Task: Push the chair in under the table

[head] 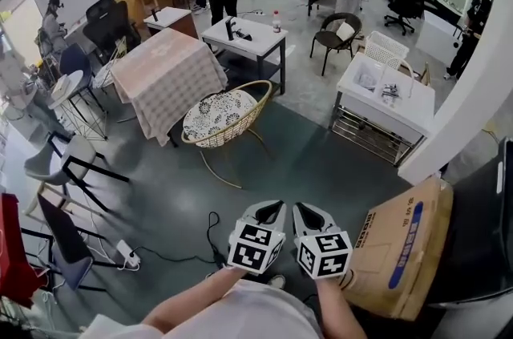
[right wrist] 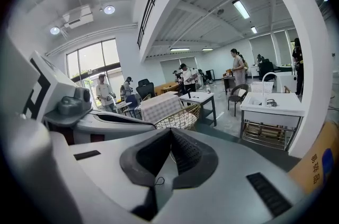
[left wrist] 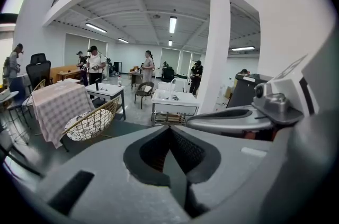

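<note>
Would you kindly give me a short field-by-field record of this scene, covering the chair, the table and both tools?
chair: round wicker chair with a patterned cushion, on the floor beside the table, not under it
table: cloth-covered table, checked pattern, just left of the chair in the head view
left tool: jaws together, nothing between them, well short of the chair
right tool: jaws together, empty, close beside the left tool
nearby: cardboard box at the person's right
task state: chair not yet pushed in
</note>
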`<state>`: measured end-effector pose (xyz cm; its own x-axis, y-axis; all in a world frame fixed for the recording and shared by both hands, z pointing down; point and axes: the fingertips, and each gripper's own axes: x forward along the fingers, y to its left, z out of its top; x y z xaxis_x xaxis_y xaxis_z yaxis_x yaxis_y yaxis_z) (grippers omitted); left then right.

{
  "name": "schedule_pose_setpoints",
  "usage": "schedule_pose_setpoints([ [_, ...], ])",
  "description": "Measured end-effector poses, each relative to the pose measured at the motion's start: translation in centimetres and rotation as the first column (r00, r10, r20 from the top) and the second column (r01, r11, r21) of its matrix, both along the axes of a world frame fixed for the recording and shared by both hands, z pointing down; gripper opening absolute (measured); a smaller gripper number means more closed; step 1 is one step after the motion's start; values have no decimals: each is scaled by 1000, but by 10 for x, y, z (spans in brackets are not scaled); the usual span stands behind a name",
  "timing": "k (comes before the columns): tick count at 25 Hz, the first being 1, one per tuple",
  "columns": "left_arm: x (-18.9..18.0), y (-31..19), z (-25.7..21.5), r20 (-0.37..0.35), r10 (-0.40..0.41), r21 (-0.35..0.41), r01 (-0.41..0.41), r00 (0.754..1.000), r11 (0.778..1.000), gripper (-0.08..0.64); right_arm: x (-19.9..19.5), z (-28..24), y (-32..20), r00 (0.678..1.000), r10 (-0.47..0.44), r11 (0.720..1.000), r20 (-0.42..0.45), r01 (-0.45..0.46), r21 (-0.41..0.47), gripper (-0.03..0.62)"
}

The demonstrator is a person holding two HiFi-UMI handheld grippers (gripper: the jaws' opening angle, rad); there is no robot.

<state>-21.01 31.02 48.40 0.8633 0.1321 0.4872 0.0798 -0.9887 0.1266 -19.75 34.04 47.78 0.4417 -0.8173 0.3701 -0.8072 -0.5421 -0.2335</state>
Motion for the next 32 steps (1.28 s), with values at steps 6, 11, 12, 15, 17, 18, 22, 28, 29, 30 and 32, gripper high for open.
schedule_pose_setpoints([
  [6,21,-7,7,5,-17,-16,17,1000,1000,5,18,10,-1,1000,-11,999,6,12,-32,3],
  [11,45,-19,14,12,-18,-33,19,1000,999,5,41,17,-10,1000,-13,999,14,14,-46,3],
  [12,51,-21,15,13,-19,-35,20,1000,999,5,47,18,-14,1000,-15,999,15,16,-48,3],
  [15,70,-33,18,17,-23,-41,23,1000,999,5,65,21,-26,1000,-25,998,13,26,-58,3],
  [17,85,-44,21,20,-24,-43,25,1000,999,5,80,23,-38,1000,-28,998,14,29,-63,3],
  [18,92,-51,23,21,-24,-44,25,999,999,5,87,25,-44,999,-29,997,16,30,-65,3],
  [22,124,-82,27,34,-35,-51,37,999,998,5,119,29,-74,999,-44,996,30,46,-79,3],
  [28,175,-131,34,56,-39,-56,42,998,998,5,173,34,-123,997,-54,993,46,59,-100,3],
  [29,182,-138,35,59,-41,-58,44,997,997,5,181,35,-131,997,-58,993,48,63,-104,4],
  [30,189,-146,36,63,-42,-59,46,997,997,5,187,35,-138,997,-63,992,49,68,-108,5],
  [32,202,-161,36,66,-45,-60,49,997,997,5,200,36,-154,996,-79,989,51,85,-120,5],
])
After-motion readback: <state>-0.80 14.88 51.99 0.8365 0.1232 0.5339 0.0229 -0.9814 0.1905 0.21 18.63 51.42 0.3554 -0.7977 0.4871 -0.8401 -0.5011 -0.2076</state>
